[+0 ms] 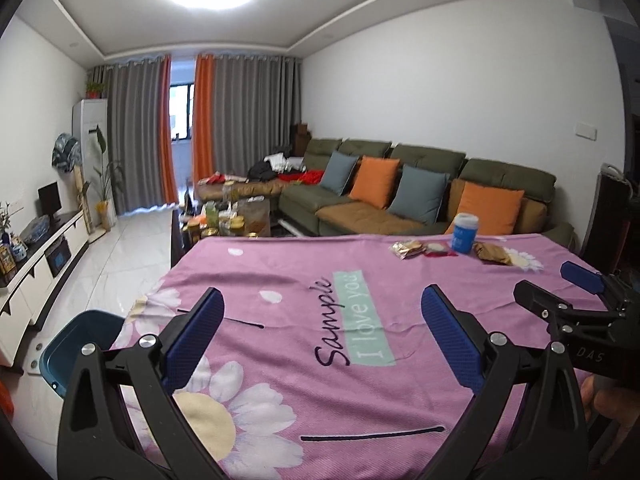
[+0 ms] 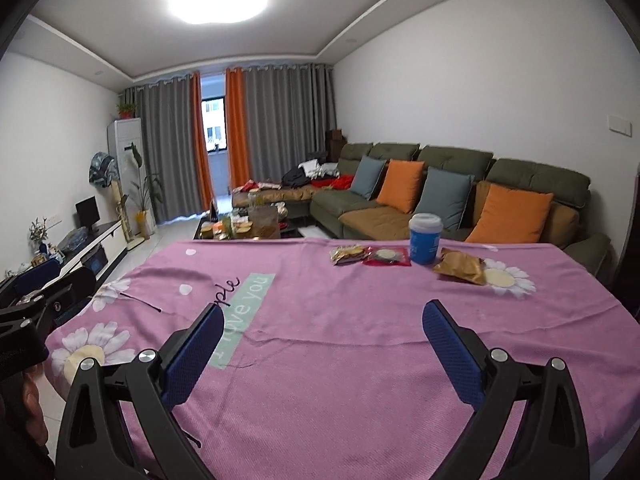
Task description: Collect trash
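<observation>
— What's nearest on your feed?

— Left hand-held gripper [image 1: 322, 308], jaws spread wide, nothing between them, over the pink flowered cloth [image 1: 360, 380] on the worktop. Right hand-held gripper [image 2: 323, 322], likewise spread and empty. A blue bin [image 1: 76, 348] sits low beside the worktop's left edge.

— And the trash?

— Far side of the cloth, well apart from both grippers, in a row: crinkled snack wrapper [image 2: 347, 255], red packet [image 2: 386, 257], blue cup with white lid [image 2: 425, 239] standing upright, gold wrapper [image 2: 460, 266]. Beyond them, a green sofa [image 2: 460, 184] with orange and grey cushions.
</observation>
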Tool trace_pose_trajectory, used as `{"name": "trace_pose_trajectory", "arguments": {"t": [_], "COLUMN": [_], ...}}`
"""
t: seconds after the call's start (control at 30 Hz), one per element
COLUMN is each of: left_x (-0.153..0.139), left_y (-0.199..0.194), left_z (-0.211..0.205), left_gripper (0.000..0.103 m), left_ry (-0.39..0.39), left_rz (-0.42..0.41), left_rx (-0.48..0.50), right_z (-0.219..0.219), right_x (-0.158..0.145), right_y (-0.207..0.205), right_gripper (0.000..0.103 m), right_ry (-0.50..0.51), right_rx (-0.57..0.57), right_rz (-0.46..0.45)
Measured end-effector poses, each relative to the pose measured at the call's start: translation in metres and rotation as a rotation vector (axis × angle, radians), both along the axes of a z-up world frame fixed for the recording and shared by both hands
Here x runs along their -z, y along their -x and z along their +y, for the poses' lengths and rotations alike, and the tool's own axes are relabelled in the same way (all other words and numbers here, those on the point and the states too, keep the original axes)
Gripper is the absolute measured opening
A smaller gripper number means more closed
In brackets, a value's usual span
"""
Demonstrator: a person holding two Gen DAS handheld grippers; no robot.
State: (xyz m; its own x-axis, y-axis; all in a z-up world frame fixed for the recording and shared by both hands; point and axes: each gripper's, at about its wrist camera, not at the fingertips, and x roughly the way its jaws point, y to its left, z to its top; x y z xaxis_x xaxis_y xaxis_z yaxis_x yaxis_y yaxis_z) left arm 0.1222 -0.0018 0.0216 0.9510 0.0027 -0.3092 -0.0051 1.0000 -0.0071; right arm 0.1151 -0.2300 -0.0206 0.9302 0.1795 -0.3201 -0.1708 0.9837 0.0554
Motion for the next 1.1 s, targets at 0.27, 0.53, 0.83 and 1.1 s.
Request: {"name": "trace_pose_trajectory", "arguments": {"t": [0.27,0.53,0.83,1.1], "left_x": [0.003,0.008,0.012,0.008], "left_y": [0.032,0.055,0.076,0.088], "left_z": [-0.003,0.006,-0.006,-0.007], "left_gripper": [0.097,0.097,0.097,0.097], "left_ry": [0.005,0.033,0.006,-0.009], "left_rz": [-0.073,-0.102,-0.152,-0.203], "left_rx": [0.006,-0.029,-0.006,-0.014], "right_z": [0.001,0.004,0.016,0.011], "right_x": [-0.002,0.004,0.004,0.003], "right_y": [0.029,0.056,0.078,0.099], "right_gripper": [0.096,0.096,0.096,0.096], "right_ry": [0.004,0.006,0.033,0.034], "right_rx": [0.004,-0.005,-0.042,-0.019], "right_rz": [-0.086,-0.124,-0.167,-0.192]}}
